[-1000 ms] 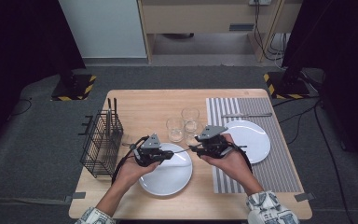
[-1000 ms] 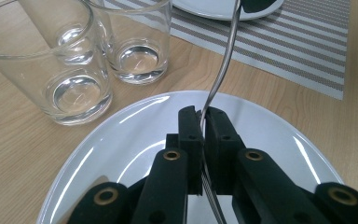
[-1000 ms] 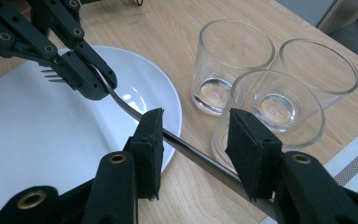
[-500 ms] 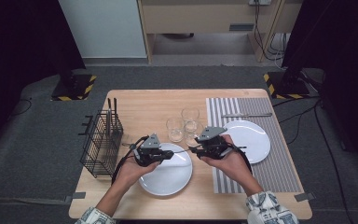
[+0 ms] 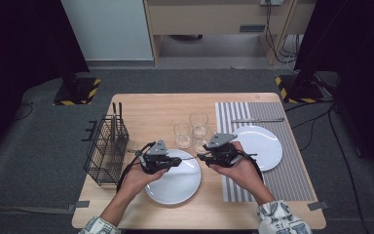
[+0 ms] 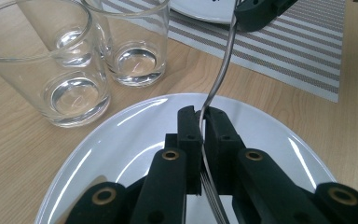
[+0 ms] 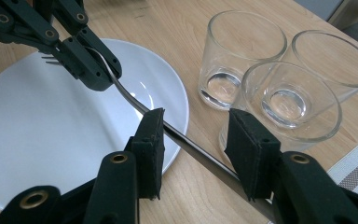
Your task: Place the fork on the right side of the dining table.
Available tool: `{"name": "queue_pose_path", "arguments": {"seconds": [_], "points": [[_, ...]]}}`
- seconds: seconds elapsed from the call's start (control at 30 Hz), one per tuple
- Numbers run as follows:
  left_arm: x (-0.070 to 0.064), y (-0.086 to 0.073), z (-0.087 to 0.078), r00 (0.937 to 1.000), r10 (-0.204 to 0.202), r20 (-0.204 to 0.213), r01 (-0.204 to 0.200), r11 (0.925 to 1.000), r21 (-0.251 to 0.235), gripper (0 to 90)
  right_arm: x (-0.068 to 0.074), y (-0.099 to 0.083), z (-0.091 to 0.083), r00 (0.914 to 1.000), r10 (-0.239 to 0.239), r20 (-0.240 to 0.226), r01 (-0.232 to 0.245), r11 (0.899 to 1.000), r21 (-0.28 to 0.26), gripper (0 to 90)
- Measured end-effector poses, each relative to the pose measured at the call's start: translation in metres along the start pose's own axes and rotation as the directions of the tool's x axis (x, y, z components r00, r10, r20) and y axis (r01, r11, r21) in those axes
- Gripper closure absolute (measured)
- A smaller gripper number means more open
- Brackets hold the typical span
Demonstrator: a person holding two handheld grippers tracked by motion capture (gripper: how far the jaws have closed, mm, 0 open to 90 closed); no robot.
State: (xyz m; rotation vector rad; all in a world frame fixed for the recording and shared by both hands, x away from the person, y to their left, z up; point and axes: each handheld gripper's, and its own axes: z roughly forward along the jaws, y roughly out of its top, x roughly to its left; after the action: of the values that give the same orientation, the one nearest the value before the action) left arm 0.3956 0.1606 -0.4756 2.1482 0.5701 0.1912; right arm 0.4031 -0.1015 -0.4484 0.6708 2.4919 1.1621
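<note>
A metal fork (image 5: pixel 188 157) hangs level between my two grippers, above the white plate (image 5: pixel 175 187) at the table's front middle. My left gripper (image 5: pixel 177 162) is shut on the fork's neck just behind the tines; in the left gripper view the jaws (image 6: pixel 203 116) pinch it, and the handle (image 6: pixel 223 60) runs up to the other gripper. My right gripper (image 5: pixel 199 157) is at the handle end. In the right gripper view its jaws (image 7: pixel 193 126) stand apart with the fork handle (image 7: pixel 191 144) passing between them, close to the left pad.
Three empty glasses (image 5: pixel 195 130) stand just behind the plate. A black wire basket (image 5: pixel 104 146) with upright cutlery sits at the left edge. At the right, a striped placemat (image 5: pixel 277 175) carries a second white plate (image 5: pixel 260 144) and a knife (image 5: pixel 257 120).
</note>
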Motion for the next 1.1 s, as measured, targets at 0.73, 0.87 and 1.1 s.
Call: {"name": "queue_pose_path", "arguments": {"seconds": [0.73, 0.87, 1.1], "points": [[-0.002, 0.001, 0.001, 0.9999, 0.016, -0.006, -0.016, 0.9998, 0.009, 85.0, 0.010, 0.014, 0.007, 0.9975, -0.054, -0.045, 0.053, 0.998, -0.029, 54.2], [-0.002, 0.000, 0.001, 0.9999, 0.016, -0.007, -0.016, 0.9998, 0.009, 85.0, 0.014, 0.015, 0.016, 0.9953, -0.079, -0.056, 0.078, 0.997, -0.012, 53.0], [-0.002, 0.000, 0.001, 0.9997, 0.024, -0.005, -0.023, 0.9996, 0.014, 85.0, 0.020, 0.015, 0.025, 0.9898, -0.115, -0.084, 0.116, 0.993, 0.012, 52.0]]}}
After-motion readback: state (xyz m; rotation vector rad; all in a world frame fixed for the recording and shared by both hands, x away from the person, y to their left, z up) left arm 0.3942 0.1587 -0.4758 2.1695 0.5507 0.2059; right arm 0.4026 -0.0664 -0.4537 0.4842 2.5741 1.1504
